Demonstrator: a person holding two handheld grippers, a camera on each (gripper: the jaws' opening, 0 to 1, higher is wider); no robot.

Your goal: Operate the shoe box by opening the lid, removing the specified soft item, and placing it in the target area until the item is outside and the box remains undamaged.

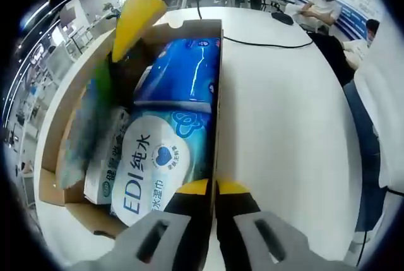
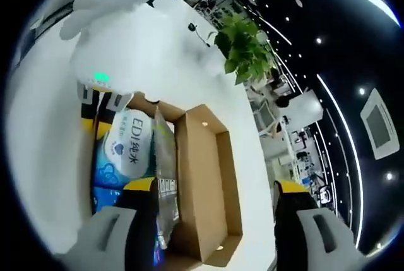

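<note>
Left gripper [image 1: 212, 189] jaws are clamped on the near wall of the open shoe box [image 1: 218, 75]. Just left of them, inside, lies the wet-wipes pack [image 1: 161, 160], long axis running away from the jaws. The right gripper [image 2: 214, 192], jaws spread wide, seemingly straddles the box's lid [image 2: 202, 176].

The shoe box [image 1: 218, 94] is matt brown cardboard. Inside, the wet-wipes pack [image 1: 161, 157] is glossy blue plastic film. The table [image 1: 278, 126] is smooth white.
</note>
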